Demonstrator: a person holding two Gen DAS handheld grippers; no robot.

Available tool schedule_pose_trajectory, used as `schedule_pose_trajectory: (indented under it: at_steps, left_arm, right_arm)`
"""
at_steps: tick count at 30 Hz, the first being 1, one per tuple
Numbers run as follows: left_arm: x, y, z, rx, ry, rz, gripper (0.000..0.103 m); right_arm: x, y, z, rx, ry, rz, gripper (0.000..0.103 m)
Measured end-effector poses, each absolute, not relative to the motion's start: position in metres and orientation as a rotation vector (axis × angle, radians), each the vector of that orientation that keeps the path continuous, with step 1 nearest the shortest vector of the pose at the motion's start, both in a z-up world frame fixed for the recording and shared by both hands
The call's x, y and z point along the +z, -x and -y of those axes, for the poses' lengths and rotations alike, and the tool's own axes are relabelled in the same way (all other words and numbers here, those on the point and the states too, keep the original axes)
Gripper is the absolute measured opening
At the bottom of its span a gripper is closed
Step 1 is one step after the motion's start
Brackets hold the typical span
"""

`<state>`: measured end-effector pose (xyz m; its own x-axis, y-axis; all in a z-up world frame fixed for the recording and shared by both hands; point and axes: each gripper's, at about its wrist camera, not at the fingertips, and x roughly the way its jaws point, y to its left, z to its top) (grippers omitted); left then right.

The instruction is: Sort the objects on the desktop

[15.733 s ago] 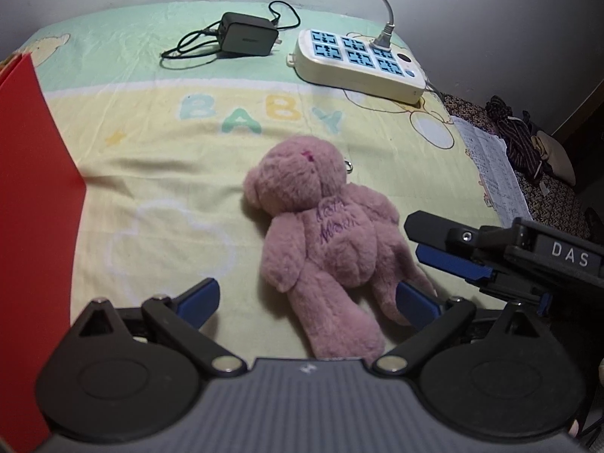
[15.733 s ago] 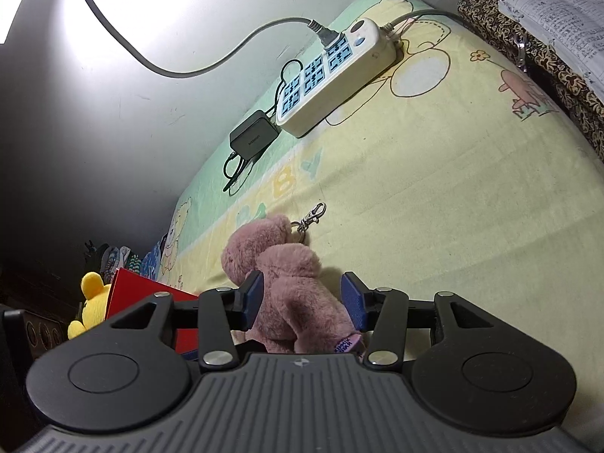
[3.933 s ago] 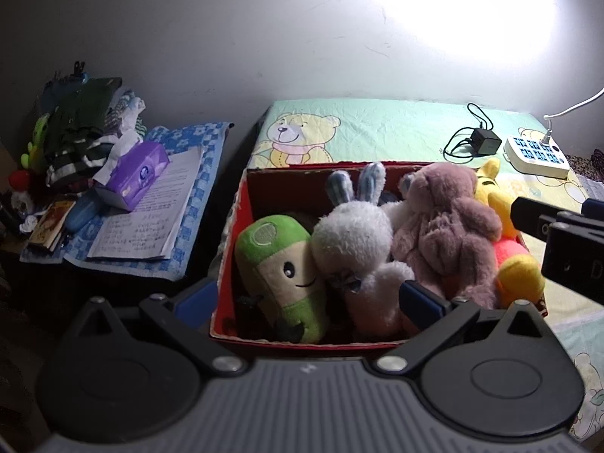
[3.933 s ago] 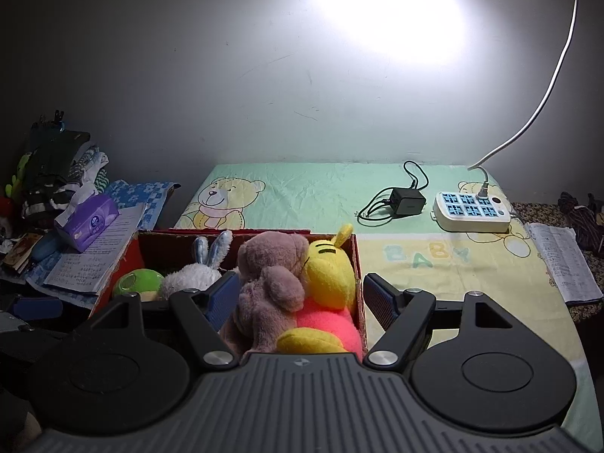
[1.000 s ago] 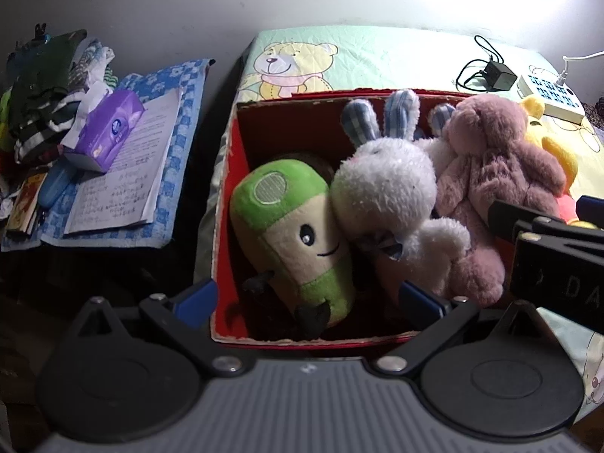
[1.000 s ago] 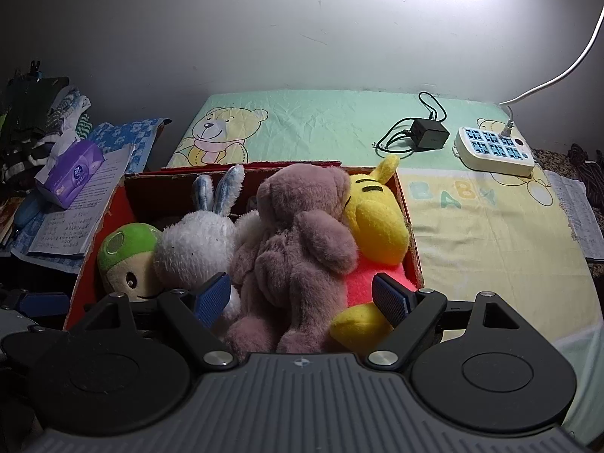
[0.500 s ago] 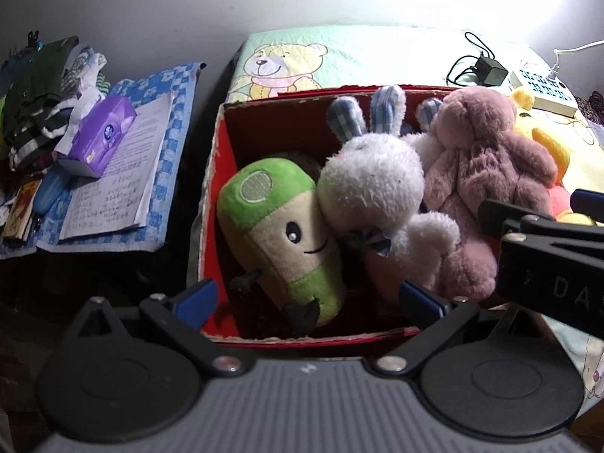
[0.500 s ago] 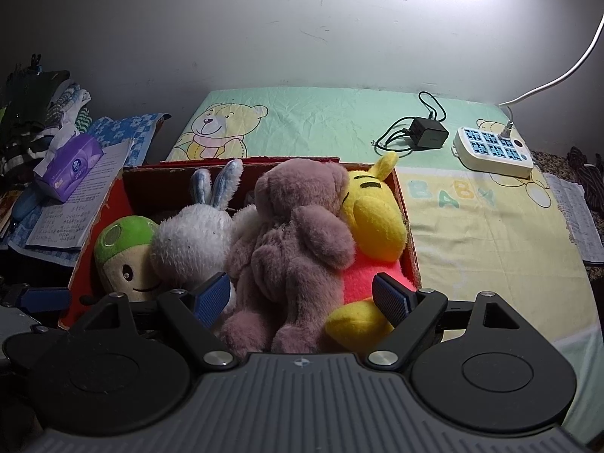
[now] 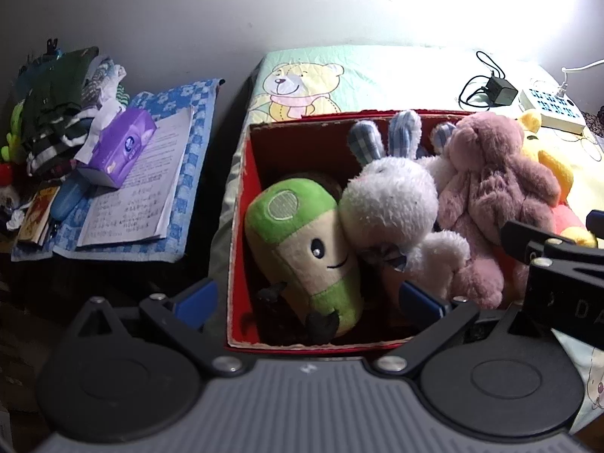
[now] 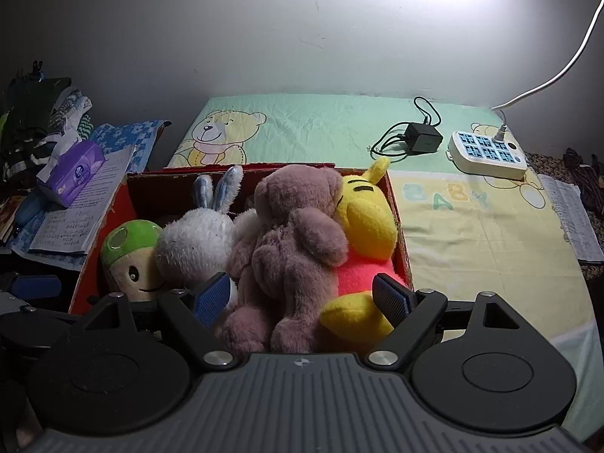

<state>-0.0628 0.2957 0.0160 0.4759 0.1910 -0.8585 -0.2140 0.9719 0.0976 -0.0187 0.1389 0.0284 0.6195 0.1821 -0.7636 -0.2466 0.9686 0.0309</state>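
A red box (image 10: pixel 401 234) sits on a surface covered by a baby-print cloth (image 10: pixel 472 234), and it is packed with four soft toys side by side. From the box's left end to its right end: a green-capped plush (image 9: pixel 302 241), a white rabbit (image 9: pixel 389 204), a pink bear (image 10: pixel 294 249) and a yellow bear (image 10: pixel 362 226). Each toy lies with its head toward the far wall and its feet toward the cameras, so the long axes run away from the jaws.

The right gripper (image 10: pixel 302 298) hangs just before the box's near edge with its jaws spread wide and empty; the pink bear's legs sit straight ahead between them, making this the nearer tool for that toy. The left gripper (image 9: pixel 307 298) is also spread wide and empty, and faces the green-capped plush at the box's left end.

Farther back on the cloth lie a black charger (image 10: pixel 421 137) and a white power strip (image 10: pixel 487 154), well apart from the box. The sorting looks close to done.
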Motion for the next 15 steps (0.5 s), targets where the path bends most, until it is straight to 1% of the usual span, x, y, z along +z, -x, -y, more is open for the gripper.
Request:
schedule_pose_trajectory:
  at_steps: [15]
  left_arm:
    - [0.026,0.075,-0.302,0.292,0.020,-0.977,0.102]
  right_arm:
    - [0.036,0.024,-0.141,0.230,0.070,-0.836,0.085]
